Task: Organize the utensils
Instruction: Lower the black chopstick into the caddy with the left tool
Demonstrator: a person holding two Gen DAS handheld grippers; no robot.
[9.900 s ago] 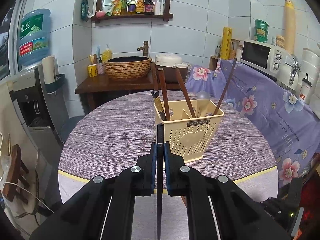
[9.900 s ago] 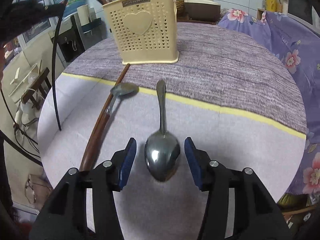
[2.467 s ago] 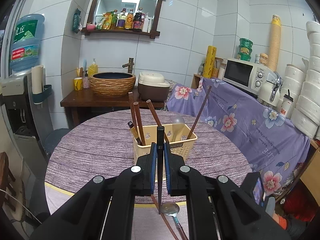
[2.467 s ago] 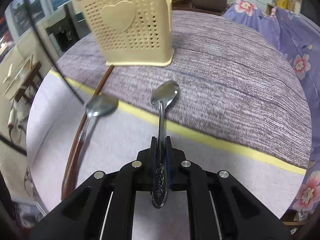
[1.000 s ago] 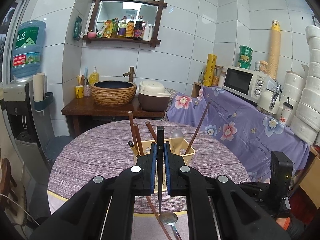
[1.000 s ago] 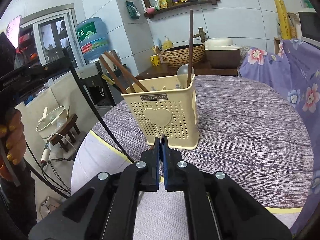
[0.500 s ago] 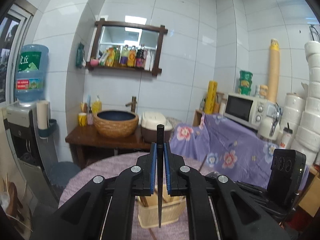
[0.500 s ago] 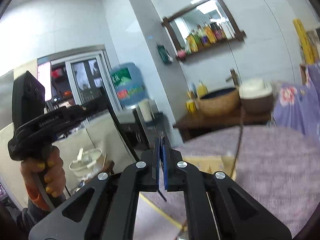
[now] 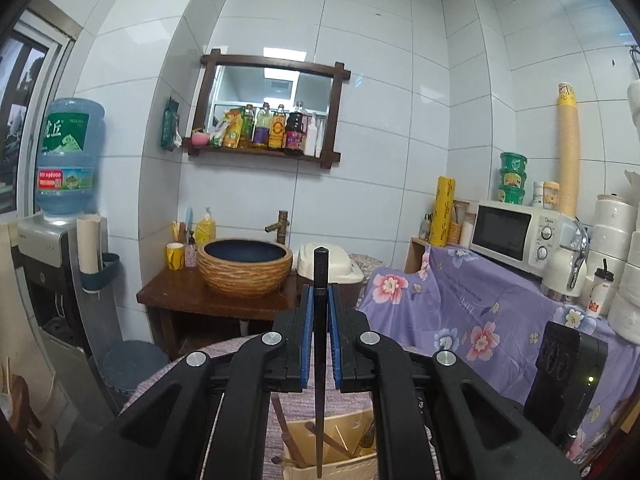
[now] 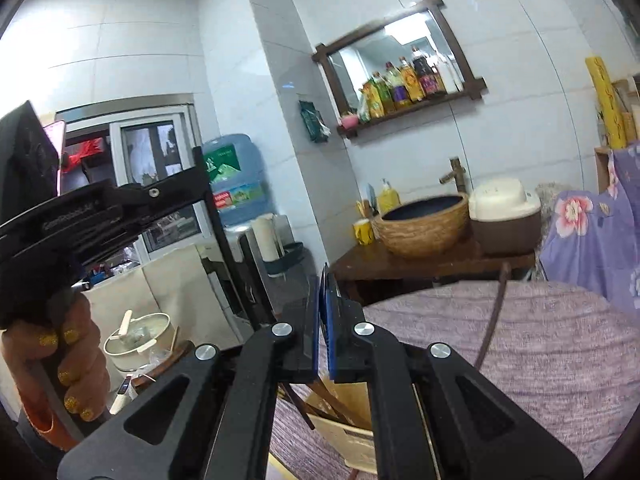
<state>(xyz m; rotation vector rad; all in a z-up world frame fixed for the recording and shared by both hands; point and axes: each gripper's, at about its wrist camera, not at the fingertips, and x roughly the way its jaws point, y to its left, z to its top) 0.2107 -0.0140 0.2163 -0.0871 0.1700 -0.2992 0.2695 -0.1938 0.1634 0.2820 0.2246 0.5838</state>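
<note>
My left gripper (image 9: pixel 320 300) is shut on a black chopstick (image 9: pixel 319 360) that hangs straight down, its tip over the cream utensil basket (image 9: pixel 340 456) seen below between the arms. The basket holds several brown chopsticks (image 9: pixel 288 436). My right gripper (image 10: pixel 323 292) is shut on a thin spoon handle seen edge-on between the blue pads; the spoon bowl is hidden. The basket (image 10: pixel 348 420) sits just below the right gripper, with a brown chopstick (image 10: pixel 494 312) leaning out of it. The left gripper body (image 10: pixel 100 216) and the hand holding it show at left in the right wrist view.
The round table with its purple cloth (image 10: pixel 540 340) lies below. Behind it stand a wooden side table with a woven basin (image 9: pixel 245 266), a rice cooker (image 10: pixel 504 216), a water dispenser (image 9: pixel 66 160) and a microwave (image 9: pixel 516 232) on a floral-covered counter.
Both grippers have risen and tilted up from the table to above the basket. The right gripper lifted the spoon off the table; the left keeps the black chopstick.
</note>
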